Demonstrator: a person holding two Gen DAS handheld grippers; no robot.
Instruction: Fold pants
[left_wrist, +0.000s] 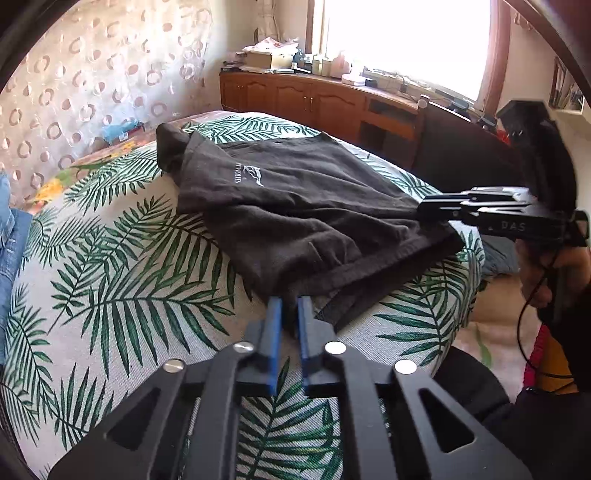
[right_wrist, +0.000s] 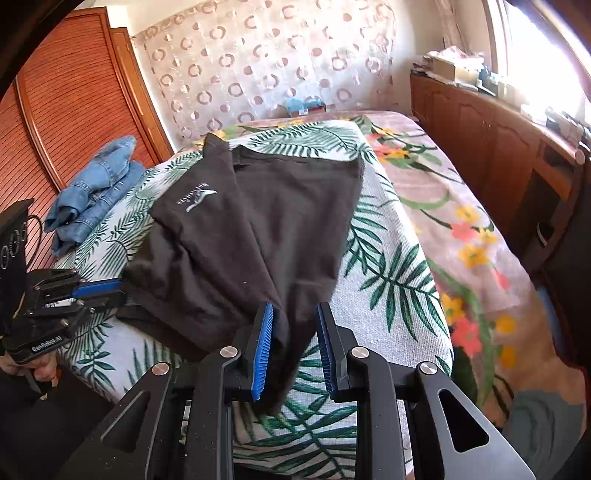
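Observation:
Black pants (left_wrist: 295, 206) with a white logo lie folded on a palm-leaf cloth (left_wrist: 122, 280) on the bed; they also show in the right wrist view (right_wrist: 251, 221). My left gripper (left_wrist: 290, 302) sits at the near hem, its blue pads close together with a narrow gap, pinching a bit of black fabric. My right gripper (right_wrist: 295, 314) is open, its pads spread around the near corner of the pants, which hangs loose between them. The right gripper shows in the left wrist view (left_wrist: 436, 208) at the pants' right edge. The left gripper shows in the right wrist view (right_wrist: 110, 291).
A pile of blue denim (right_wrist: 92, 192) lies on the bed's far left side. A floral blanket (right_wrist: 461, 221) covers the bed to the right. A wooden cabinet (left_wrist: 314, 96) with clutter stands under the window. A wooden wardrobe (right_wrist: 66, 103) stands at left.

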